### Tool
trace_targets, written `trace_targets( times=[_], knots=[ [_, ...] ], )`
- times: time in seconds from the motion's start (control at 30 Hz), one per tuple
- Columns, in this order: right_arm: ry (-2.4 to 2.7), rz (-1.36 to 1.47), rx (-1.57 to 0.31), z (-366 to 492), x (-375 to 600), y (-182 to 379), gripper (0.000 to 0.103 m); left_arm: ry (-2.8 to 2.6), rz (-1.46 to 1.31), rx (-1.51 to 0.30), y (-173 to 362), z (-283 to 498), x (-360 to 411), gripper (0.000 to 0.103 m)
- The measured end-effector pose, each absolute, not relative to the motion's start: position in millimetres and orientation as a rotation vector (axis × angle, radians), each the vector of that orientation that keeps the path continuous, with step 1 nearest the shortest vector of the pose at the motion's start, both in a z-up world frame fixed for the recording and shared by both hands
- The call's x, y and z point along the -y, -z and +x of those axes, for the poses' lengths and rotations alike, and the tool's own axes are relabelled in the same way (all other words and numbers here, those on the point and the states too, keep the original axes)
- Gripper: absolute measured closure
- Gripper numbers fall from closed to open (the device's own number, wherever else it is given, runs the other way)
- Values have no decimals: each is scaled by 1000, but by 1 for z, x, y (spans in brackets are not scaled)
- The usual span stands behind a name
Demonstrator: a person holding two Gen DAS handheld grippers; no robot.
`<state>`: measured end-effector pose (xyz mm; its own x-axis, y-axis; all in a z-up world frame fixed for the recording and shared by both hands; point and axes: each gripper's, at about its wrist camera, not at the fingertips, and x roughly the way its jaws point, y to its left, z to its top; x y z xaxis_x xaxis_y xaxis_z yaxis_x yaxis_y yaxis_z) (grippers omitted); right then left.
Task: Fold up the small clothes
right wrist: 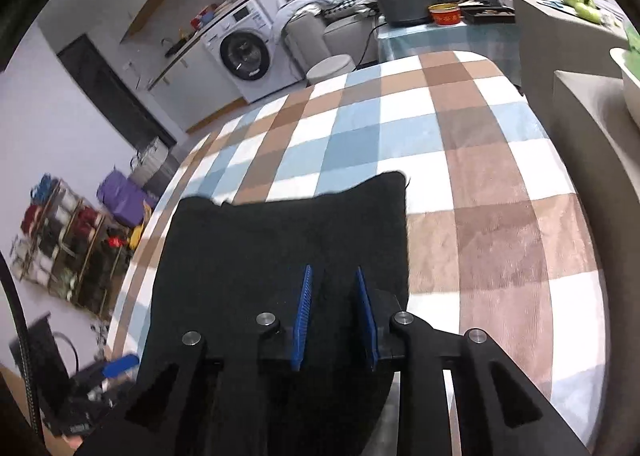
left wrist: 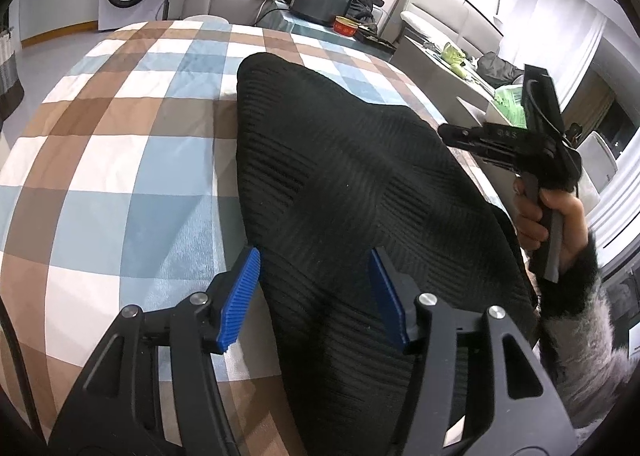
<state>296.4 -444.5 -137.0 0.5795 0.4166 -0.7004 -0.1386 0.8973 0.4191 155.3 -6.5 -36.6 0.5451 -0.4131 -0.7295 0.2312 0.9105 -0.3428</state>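
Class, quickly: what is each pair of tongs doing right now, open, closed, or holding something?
Left tongs: open, blue pads straddling the black ribbed knit garment, not clamped.
Right tongs: open, narrower gap, over the same garment, gripping nothing.

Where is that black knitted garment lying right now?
The black knitted garment lies spread on the checked tablecloth, at the near right part of the table in the left wrist view, between the open left gripper and the right gripper.

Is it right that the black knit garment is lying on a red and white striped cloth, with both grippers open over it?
Not quite. In both wrist views the cloth is checked in blue, brown and white. The black knit garment does lie there, left gripper and right gripper open.
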Motion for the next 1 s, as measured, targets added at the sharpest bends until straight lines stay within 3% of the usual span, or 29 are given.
trace_targets(
  times=[0.4,0.47,0.67,0.9,1.0],
  knots=[
    [-407,194,-962,306,414,151,79,378,-229,-943,44,158,3,50],
    [-397,196,-951,307,413,152,98,379,-224,-937,42,156,5,50],
    [-439,181,-683,282,414,99,99,379,-222,-923,39,156,5,50],
    [-267,44,-723,301,408,116,99,380,-216,-926,39,154,7,50],
    [-130,-29,-851,319,411,147,96,379,-217,-921,37,154,6,50]
  ],
)
